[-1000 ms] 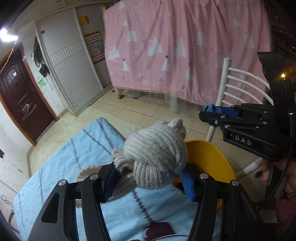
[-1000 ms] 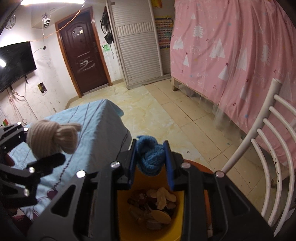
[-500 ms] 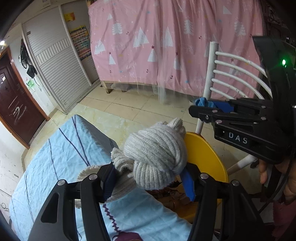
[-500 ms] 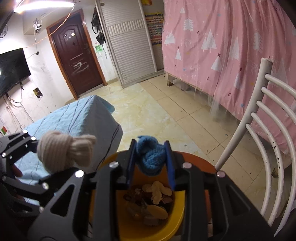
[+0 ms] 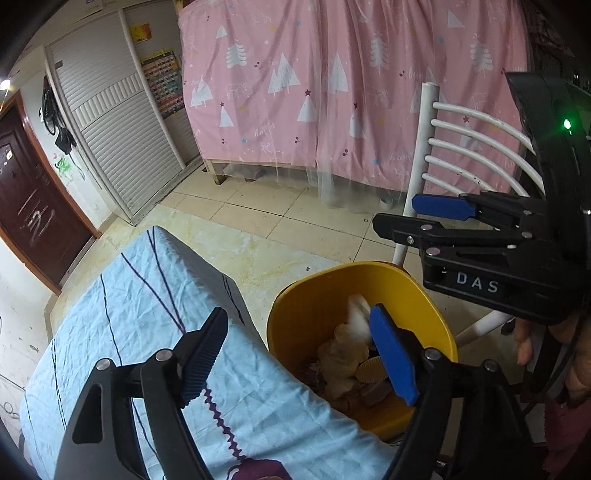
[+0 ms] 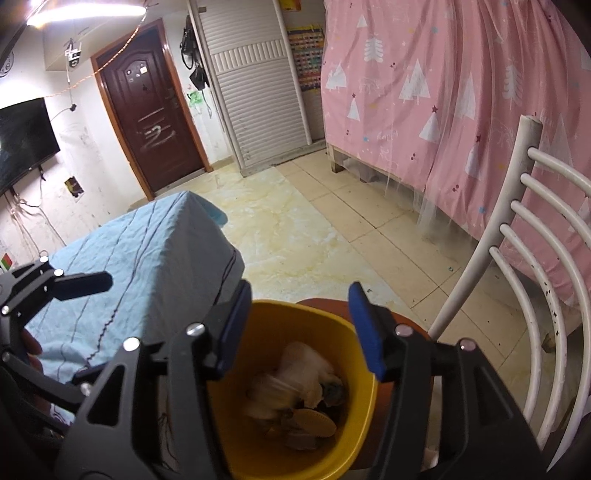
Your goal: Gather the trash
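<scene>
Dim indoor light from ceiling lamp (image 6: 86, 9); fisheye edges dark; bin contents motion-blurred.

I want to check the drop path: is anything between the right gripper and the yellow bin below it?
Nothing visible. The right gripper, jaws opening and empty, hangs directly above the open yellow bin.

We hold the left tongs (image 5: 299, 354) tilted downward, jaws opening, nothing between them. Our right tongs (image 6: 299, 328) also point down, jaws opening and empty. A hand (image 5: 546, 347) grips the right tongs' handle, fingers (image 5: 524, 339) showing at the frame edge, though probably only partly in view.
</scene>
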`<state>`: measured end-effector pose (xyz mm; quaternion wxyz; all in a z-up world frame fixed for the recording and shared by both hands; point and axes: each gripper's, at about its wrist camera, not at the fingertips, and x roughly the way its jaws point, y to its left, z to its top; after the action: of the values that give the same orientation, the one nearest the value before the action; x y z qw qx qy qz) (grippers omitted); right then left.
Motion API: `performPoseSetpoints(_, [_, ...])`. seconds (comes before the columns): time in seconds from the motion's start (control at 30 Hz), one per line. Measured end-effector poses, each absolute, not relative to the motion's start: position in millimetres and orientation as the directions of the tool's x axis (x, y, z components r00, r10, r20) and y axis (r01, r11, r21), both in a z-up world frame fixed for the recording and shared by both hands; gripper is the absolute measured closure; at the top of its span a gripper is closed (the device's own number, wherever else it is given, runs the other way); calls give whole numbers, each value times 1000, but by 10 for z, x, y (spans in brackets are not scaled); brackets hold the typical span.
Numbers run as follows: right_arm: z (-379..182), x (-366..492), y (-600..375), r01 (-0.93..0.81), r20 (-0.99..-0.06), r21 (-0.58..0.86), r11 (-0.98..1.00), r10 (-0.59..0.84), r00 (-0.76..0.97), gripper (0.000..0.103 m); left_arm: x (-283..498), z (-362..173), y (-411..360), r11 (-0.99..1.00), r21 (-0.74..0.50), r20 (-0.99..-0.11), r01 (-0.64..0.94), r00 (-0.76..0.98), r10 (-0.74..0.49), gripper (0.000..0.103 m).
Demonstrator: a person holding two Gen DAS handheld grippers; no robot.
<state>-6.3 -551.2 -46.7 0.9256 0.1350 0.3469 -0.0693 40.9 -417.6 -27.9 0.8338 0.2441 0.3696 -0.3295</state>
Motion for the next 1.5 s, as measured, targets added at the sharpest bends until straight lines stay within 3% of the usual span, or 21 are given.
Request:
performPoseSetpoints(0.3, [-356, -4, -5382, 199, -650, 188, 962, -30, 759, 43, 445, -159, -3933, 702, 117, -763, 702, 517, -389, 31])
performPoseSetpoints(0.37, [-314, 8, -5296, 191, -644, 186, 964, -27, 765, 39, 465, -116, -3851, 714, 107, -754, 691, 525, -394, 31])
performPoseSetpoints(0.53, [-212, 15, -5161, 180, -617, 198, 963, -20, 786, 18, 455, 0, -3610, 758, 82, -727, 647, 559, -398, 29])
performPoseSetpoints(0.73, [-119, 19, -4940, 170, -575, 212, 962, -18, 818, 8, 407, 167, -3299, 821, 64, -663, 568, 639, -390, 25])
performPoseSetpoints(1.2, [53, 7, -4228, 71, -484, 232, 970, 52, 873, 6, 201, 458, -2469, 931, 72, -528, 358, 806, -269, 22])
performPoseSetpoints(1.5, [105, 72, -3738, -5, -477, 249, 969, 127, 869, 6, 158, 500, -1832, 969, 33, -531, 247, 825, -192, 21])
